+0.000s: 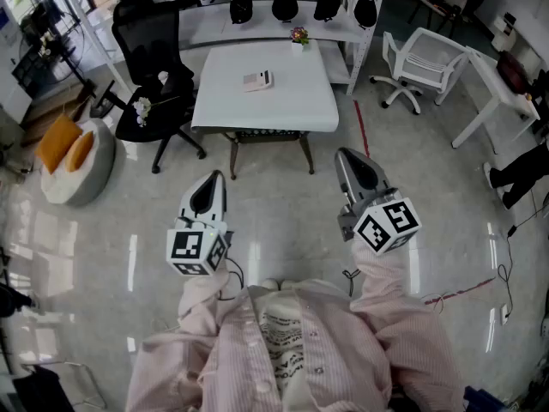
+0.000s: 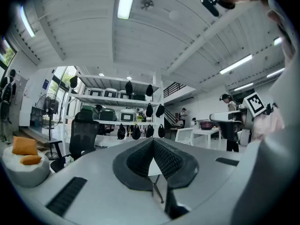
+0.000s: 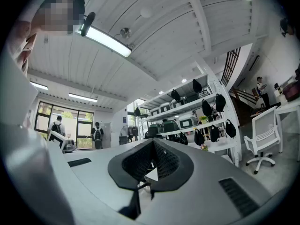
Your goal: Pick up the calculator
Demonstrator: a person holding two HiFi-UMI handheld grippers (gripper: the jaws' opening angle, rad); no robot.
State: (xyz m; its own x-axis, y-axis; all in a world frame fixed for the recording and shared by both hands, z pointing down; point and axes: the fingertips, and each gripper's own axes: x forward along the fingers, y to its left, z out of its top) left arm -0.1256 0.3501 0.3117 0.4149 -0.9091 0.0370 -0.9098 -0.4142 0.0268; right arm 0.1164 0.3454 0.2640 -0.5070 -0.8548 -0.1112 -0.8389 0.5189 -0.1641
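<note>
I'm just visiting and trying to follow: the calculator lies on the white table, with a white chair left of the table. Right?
Not quite: the head view shows that the chair left of the table is black. The calculator does lie on the white table.

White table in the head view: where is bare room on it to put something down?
The near half, between the calculator and the near edge of the table, is bare, and so is the right side in front of the flower pot. The black chair crowds the left side.
</note>
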